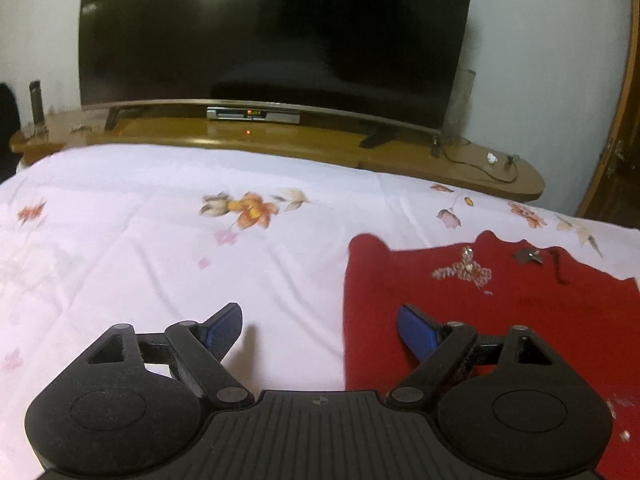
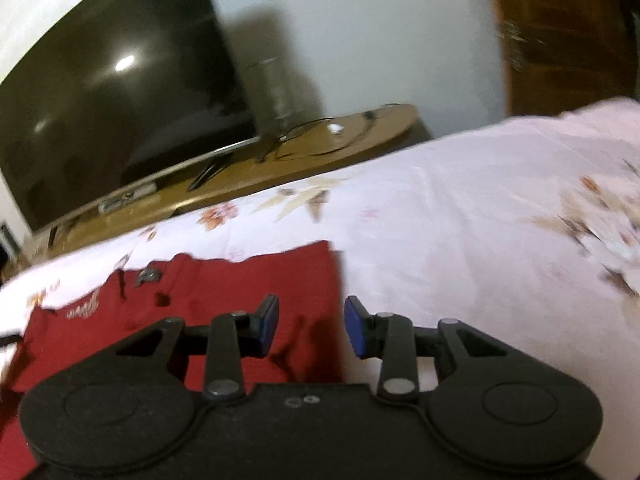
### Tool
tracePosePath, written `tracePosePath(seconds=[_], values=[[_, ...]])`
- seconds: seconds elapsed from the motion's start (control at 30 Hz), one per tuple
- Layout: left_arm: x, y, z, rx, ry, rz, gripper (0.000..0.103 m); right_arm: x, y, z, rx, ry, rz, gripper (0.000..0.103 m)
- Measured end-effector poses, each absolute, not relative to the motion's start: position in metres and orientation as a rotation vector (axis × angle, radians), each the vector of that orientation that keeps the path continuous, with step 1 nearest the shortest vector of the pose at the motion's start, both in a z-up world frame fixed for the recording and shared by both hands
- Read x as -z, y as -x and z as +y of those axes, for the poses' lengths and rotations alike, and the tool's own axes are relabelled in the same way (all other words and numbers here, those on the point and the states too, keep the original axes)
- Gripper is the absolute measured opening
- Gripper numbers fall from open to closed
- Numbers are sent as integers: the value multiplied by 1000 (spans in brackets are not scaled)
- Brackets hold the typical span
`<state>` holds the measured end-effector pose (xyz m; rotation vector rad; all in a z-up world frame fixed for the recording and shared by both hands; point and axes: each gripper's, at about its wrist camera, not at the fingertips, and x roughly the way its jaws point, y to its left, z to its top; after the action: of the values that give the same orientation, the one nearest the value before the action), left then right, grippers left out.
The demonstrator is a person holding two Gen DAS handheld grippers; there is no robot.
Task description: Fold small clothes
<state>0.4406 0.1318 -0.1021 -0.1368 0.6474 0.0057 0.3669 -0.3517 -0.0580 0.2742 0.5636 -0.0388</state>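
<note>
A small red garment (image 1: 500, 312) with a beaded ornament lies flat on the floral bedsheet (image 1: 160, 240), at the right of the left wrist view. My left gripper (image 1: 320, 332) is open and empty, straddling the garment's left edge. In the right wrist view the same red garment (image 2: 224, 292) lies at lower left. My right gripper (image 2: 312, 328) is open and empty, straddling the garment's right edge just above the bedsheet (image 2: 460, 220).
A large dark TV (image 1: 276, 36) stands on a wooden shelf (image 1: 280, 140) beyond the bed's far edge, with a set-top box (image 1: 253, 114) and cables on the shelf. A wooden door (image 2: 568, 32) is at the far right.
</note>
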Motion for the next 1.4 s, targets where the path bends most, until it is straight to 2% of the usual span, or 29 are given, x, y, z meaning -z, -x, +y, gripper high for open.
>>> tracePosePath(seconds=[0.17, 0.43, 0.73, 0.83, 1.0, 1.4], values=[[117, -434, 126, 20, 134, 700, 85, 66, -347, -365, 47, -330, 575, 36], [119, -430, 117, -43, 88, 736, 85, 94, -374, -336, 0, -191, 686, 36], [106, -334, 119, 17, 124, 775, 84, 89, -323, -382, -14, -359, 683, 38], [110, -304, 113, 45, 137, 815, 71, 93, -295, -394, -20, -399, 701, 36], [111, -266, 112, 128, 178, 847, 71, 91, -249, -399, -73, -437, 751, 38], [130, -173, 153, 396, 532, 874, 71, 119, -127, -415, -193, -926, 837, 41]])
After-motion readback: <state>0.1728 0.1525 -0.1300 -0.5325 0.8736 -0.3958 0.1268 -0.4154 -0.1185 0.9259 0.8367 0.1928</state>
